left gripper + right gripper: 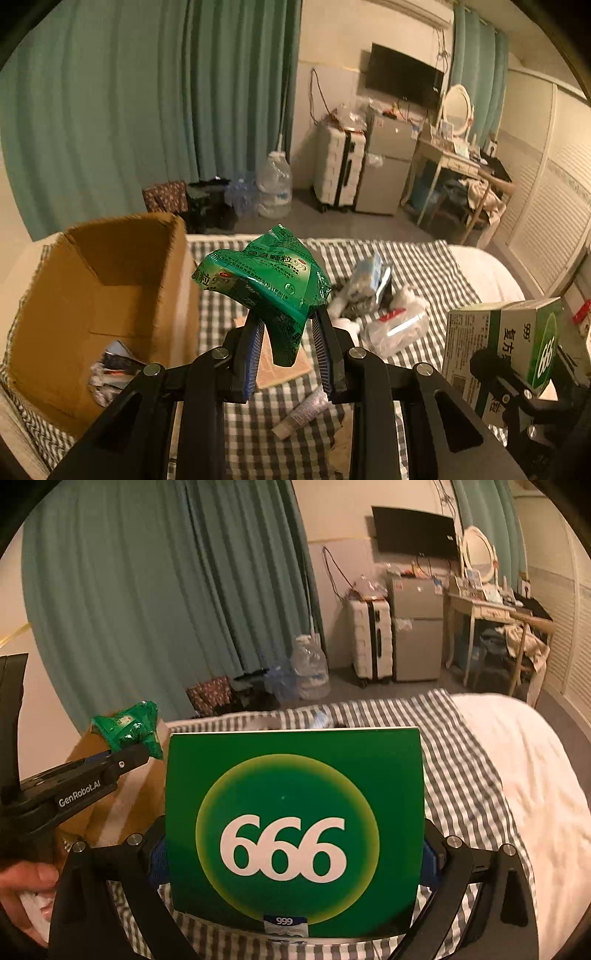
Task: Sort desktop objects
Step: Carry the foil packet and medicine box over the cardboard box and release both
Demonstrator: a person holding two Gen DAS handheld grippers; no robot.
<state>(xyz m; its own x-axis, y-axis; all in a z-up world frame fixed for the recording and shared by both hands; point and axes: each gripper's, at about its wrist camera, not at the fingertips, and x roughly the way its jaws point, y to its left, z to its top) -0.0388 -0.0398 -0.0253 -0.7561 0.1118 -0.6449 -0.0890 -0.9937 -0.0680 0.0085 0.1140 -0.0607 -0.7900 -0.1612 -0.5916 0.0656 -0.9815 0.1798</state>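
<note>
My left gripper [286, 325] is shut on a bunch of green medicine sachets [266, 280] and holds them in the air beside the open cardboard box [110, 295]. The sachets also show at the left of the right wrist view [129, 727]. My right gripper [295, 853] is shut on a green and white 999 medicine box [295, 830], upside down and filling the view. That box and the right gripper show at the right of the left wrist view [509, 343].
The chequered cloth [424, 266] on the bed carries a white tube [301, 410], a clear plastic bag [399, 325], a small carton [365, 280] and a flat cardboard piece [284, 365]. The box holds some packets [114, 369]. White bedding [524, 775] lies to the right.
</note>
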